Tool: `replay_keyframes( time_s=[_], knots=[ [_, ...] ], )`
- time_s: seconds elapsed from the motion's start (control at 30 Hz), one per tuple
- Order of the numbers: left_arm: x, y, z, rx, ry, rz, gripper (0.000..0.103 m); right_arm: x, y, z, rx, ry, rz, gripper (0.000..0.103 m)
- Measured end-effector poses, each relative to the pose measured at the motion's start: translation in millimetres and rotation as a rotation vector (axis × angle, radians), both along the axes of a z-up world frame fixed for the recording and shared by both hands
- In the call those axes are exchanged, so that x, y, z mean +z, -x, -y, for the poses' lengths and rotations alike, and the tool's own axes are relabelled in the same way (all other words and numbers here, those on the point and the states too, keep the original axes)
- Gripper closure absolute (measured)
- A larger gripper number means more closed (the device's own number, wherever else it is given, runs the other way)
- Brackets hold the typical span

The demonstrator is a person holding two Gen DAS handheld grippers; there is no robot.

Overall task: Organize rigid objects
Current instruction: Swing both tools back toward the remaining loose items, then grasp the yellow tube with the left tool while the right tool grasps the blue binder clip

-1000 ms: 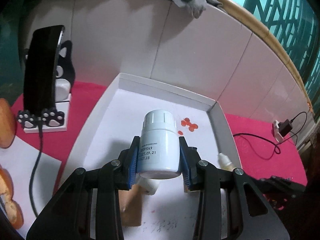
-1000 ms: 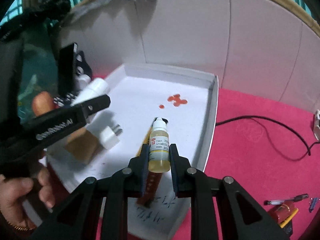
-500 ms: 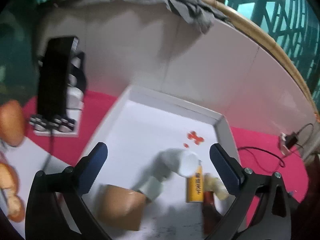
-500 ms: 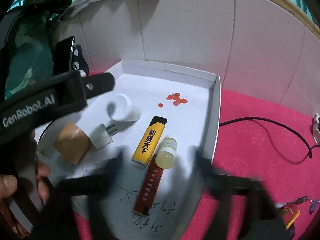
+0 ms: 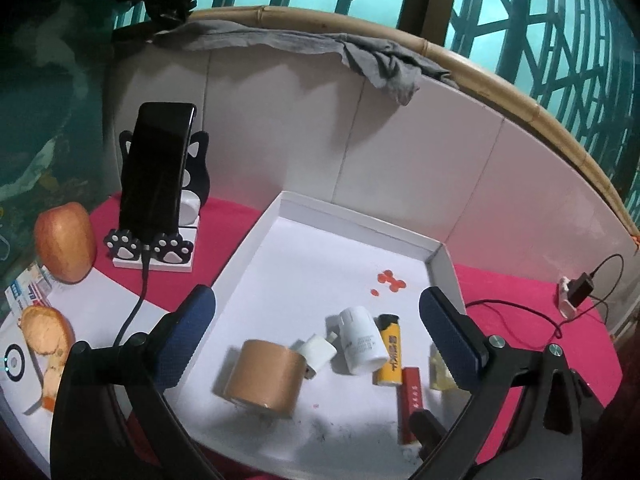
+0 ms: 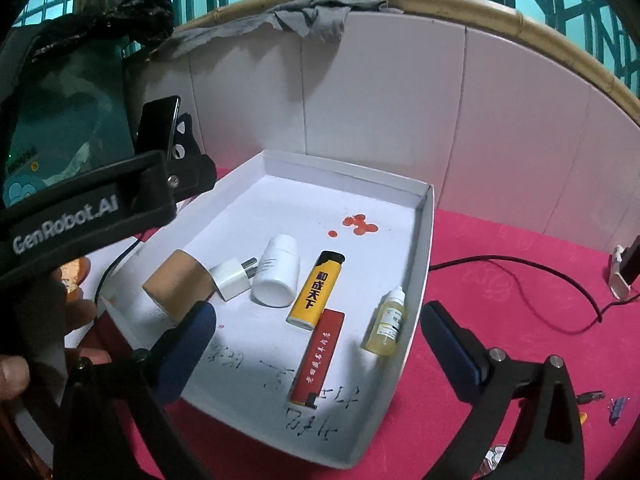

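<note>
So the table's covered in a bright pink-red cloth (image 6: 500, 280), backed by white tiled panels (image 6: 400, 100) with a bamboo rim (image 5: 500, 76) and a grey rag (image 5: 384, 68) draped on top. The shallow white cardboard tray (image 6: 420, 248) holds 6 things: brown tape roll (image 6: 178, 284), white plug adapter (image 6: 232, 280), white pill bottle (image 6: 278, 270) on its side, yellow lighter (image 6: 316, 290), red lighter (image 6: 318, 356), small dropper bottle (image 6: 386, 322). Left gripper (image 5: 316, 332) and right gripper (image 6: 316, 344) both hang above the tray, jaws spread wide, holding nothing. A black phone on a cat-paw stand (image 5: 156, 176) sits left of the tray.
</note>
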State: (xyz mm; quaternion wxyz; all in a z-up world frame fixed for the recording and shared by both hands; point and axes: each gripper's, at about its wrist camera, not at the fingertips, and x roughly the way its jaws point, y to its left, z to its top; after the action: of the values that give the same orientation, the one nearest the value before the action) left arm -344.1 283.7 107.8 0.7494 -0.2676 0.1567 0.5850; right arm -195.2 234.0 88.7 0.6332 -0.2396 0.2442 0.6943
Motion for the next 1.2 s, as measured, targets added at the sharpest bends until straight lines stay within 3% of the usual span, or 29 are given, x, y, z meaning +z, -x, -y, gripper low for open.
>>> replay_keyframes(
  time_s=[0.33, 0.57, 0.77, 1.03, 1.1, 1.2],
  knots=[
    [21, -6, 35, -0.058, -0.066, 0.045, 0.000, 9, -37, 28, -0.074, -0.059, -0.082, 0.000],
    [14, -57, 55, -0.217, -0.038, 0.021, 0.000, 18, -114, 68, -0.228, -0.118, -0.094, 0.000],
    [-11, -126, 80, -0.432, 0.017, -0.056, 0.000, 10, -214, 111, -0.478, -0.122, -0.150, 0.000],
    [-52, -209, 120, -0.723, 0.057, -0.250, 0.001, -27, -292, 156, -0.659, -0.025, -0.173, 0.001],
    [-58, -224, 127, -0.770, 0.044, -0.288, 0.011, -39, -302, 162, -0.691, 0.004, -0.167, 0.002],
    [-71, -248, 128, -0.817, 0.062, -0.342, 0.023, -50, -301, 160, -0.659, 0.038, -0.161, 0.012]
  ],
)
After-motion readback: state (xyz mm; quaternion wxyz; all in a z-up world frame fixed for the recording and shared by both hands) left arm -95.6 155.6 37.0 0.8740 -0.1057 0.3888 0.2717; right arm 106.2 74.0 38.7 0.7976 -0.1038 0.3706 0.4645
